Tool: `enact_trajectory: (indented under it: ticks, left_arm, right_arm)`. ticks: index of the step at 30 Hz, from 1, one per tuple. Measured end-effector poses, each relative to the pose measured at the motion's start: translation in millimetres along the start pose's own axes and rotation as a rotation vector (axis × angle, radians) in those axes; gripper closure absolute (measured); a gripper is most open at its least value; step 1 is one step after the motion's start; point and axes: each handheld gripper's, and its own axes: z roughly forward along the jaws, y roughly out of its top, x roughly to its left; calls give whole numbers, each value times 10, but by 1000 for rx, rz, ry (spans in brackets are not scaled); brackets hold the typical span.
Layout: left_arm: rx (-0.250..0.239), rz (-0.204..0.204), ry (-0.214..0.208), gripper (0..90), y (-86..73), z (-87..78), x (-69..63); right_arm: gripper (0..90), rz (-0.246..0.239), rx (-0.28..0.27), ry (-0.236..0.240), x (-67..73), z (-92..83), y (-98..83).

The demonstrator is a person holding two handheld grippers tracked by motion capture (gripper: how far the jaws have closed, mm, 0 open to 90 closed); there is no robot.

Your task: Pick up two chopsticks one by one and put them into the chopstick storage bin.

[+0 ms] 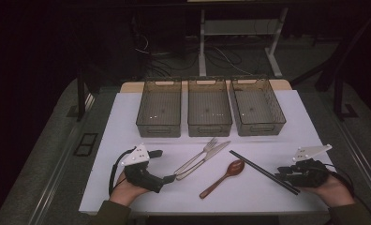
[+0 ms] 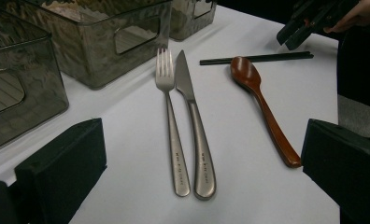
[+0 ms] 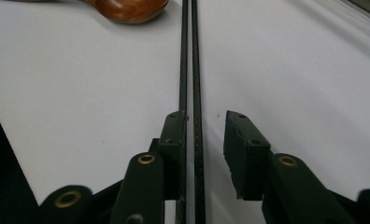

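White table (image 1: 127, 187); right claw (image 3: 202, 135) astride chopsticks (image 3: 188, 60)

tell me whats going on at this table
A person holds a gripper in each hand. The right gripper is open with the black chopsticks lying between its jaws. The left gripper is open near the handles of the fork and knife. The wooden spoon lies untouched, and the three bins look empty.

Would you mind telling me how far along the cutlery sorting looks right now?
Nothing is sorted: the three bins look empty. The fork, knife and spoon lie on the table. The right gripper is open astride the chopsticks; the left gripper is open near the handles.
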Motion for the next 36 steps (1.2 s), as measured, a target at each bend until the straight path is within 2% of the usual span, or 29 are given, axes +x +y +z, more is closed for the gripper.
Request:
enact_trajectory:
  ticks: [8, 24, 36]
  left_arm:
    - [2, 2, 0, 0, 0, 2, -2]
    - [5, 2, -1, 0, -3, 8, -2]
    - [9, 1, -1, 0, -6, 16, -10]
  right_arm:
    - [758, -8, 31, -3, 6, 58, -13]
    - [792, -16, 51, -13, 3, 108, -32]
    - [822, -16, 31, -8, -18, 126, -74]
